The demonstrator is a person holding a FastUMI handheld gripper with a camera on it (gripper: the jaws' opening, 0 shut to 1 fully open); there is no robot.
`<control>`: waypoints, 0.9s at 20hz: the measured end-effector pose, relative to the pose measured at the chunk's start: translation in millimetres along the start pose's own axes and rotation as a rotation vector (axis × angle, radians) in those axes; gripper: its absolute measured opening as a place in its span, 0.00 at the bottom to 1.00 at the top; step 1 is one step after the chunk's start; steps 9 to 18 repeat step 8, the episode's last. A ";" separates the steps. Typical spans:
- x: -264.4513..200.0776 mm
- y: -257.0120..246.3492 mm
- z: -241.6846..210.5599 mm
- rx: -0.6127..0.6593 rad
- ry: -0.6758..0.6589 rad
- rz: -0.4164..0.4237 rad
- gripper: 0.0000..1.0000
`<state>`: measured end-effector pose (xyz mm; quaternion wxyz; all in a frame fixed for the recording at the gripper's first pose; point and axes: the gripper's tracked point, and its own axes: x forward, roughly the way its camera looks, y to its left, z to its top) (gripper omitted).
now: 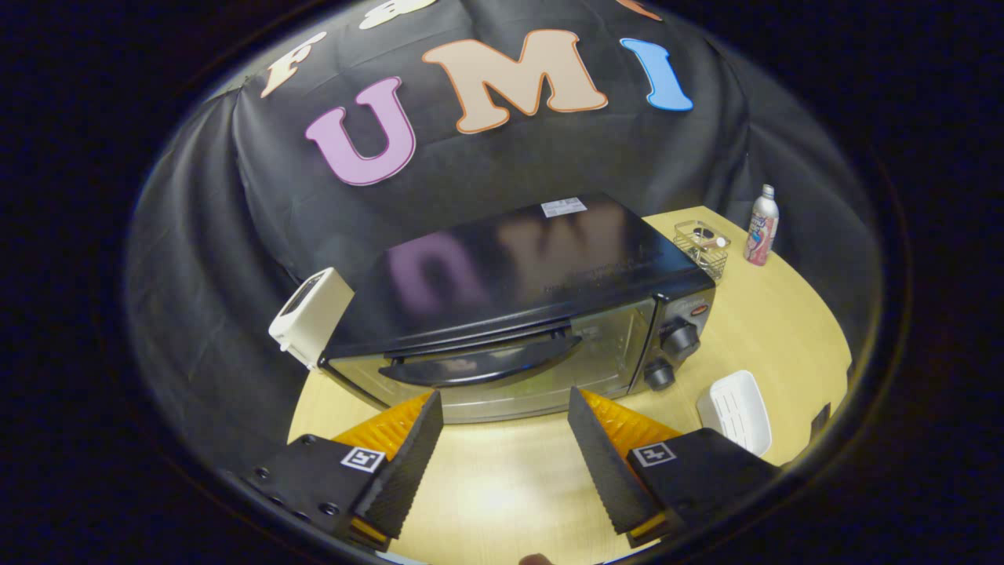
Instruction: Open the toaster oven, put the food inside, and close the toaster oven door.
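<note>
A white box-shaped appliance stands at the toaster oven's left rear corner, at about ten o'clock from the tongs, touching or just beside the oven's side; which of the two cannot be told.

The tongs are spread wide over the pale wooden desk, holding nothing and touching nothing. The left finger and the right finger each show a black ribbed pad with orange backing, and bare desk lies between them.

The toaster oven sits at twelve o'clock, just ahead of the fingertips, black with a glossy top that mirrors the wall behind. Its glass door is closed, and the dark curved handle runs across the door's upper part, directly beyond the gap between the fingers. Two round knobs sit one above the other on the panel at the oven's right end.

At about two o'clock, near the right finger, a white ridged dish rests on the desk. Farther back, at one o'clock beyond the oven's right rear corner, stands a small wire basket, and just beside it a slim metal bottle stands upright near the desk's far edge.
</note>
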<state>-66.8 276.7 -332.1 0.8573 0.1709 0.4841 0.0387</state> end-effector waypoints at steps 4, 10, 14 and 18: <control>-4.5 -8.0 2.1 -0.026 -0.020 -0.014 0.98; -20.6 -22.2 17.9 -0.030 -0.070 -0.015 0.98; -20.6 -22.2 17.9 -0.030 -0.070 -0.015 0.98; -20.6 -22.2 17.9 -0.030 -0.070 -0.015 0.98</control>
